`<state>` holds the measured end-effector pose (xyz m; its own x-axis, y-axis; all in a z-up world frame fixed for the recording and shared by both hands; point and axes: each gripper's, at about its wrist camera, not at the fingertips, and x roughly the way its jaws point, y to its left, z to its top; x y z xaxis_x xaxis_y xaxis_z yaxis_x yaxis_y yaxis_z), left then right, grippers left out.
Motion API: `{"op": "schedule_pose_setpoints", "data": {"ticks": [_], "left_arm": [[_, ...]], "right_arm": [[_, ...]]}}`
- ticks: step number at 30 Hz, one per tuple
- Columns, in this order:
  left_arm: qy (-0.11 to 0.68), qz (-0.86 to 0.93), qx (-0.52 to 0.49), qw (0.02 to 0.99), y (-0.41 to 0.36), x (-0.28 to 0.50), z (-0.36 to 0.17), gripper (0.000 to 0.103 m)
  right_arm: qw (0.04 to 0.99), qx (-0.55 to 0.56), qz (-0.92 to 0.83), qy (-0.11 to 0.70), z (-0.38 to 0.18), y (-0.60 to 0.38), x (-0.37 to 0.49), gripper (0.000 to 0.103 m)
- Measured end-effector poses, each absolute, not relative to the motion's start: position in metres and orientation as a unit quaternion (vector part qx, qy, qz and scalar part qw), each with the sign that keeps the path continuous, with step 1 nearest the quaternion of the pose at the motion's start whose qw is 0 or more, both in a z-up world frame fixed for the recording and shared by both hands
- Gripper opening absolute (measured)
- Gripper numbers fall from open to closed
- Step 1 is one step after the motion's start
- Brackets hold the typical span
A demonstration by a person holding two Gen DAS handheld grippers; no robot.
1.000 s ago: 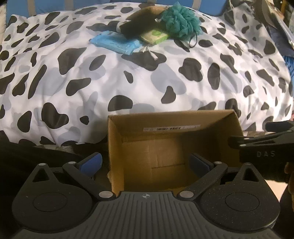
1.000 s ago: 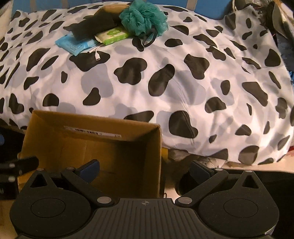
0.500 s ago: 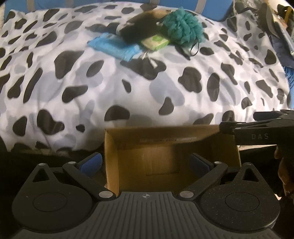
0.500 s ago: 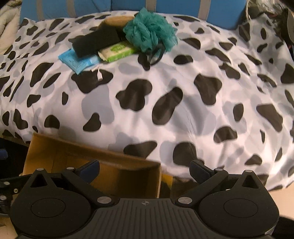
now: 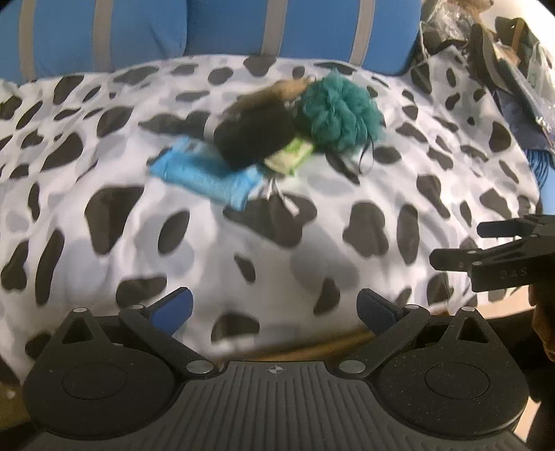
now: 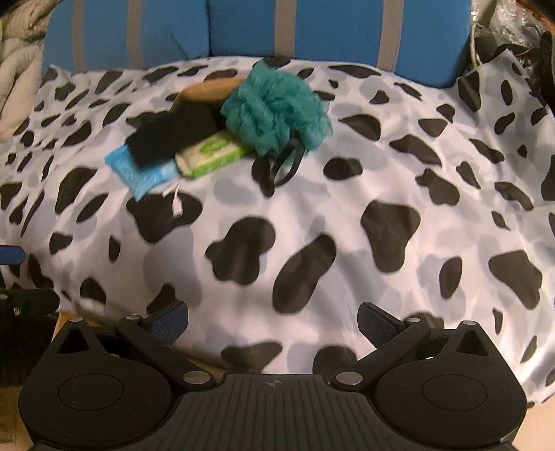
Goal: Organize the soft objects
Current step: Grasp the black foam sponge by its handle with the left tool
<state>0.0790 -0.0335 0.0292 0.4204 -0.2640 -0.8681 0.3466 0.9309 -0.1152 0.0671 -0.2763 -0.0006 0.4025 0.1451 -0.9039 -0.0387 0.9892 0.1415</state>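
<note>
blue wipes pack (image 6: 147, 172) lying flat, long axis diagonal

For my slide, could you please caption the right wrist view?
Open right tool faces a fluffy teal mesh bath pouf among pouches on a cow-print duvet.

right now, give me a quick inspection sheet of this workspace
Surface: cow-print duvet, rumpled.
Job's things: teal bath pouf, black sponge, green wipes pack, blue wipes pack and a tan item, touching in one pile.
Clutter: bags and clothing heaped at the bed's far right.
Grippers: left gripper open, empty; right gripper open, empty.
Cables: thin white cord beside the blue pack.
Surroundings: blue cushions with grey stripes; cardboard box edge just visible below.
</note>
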Motion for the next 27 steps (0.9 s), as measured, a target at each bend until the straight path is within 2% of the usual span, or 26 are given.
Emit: {"op": "schedule_pose_setpoints", "data": {"ticks": [11,17,27], "left_arm": [[0.417,-0.192,0.122,0.88,-0.059,0.132,0.023,0.103],[0.394,-0.182,0.168,0.885,-0.074,0.152,0.009,0.103],[0.341,-0.15,0.291,0.881,-0.1,0.164,-0.007,0.103]], "right_arm": [[0.844,0.015,0.019,0.535,-0.002,-0.283,0.098,0.103],[0.848,-0.015,0.015,0.53,0.003,-0.28,0.1,0.103],[0.865,0.013,-0.006,0.501,0.01,-0.298,0.101,0.103]]}}
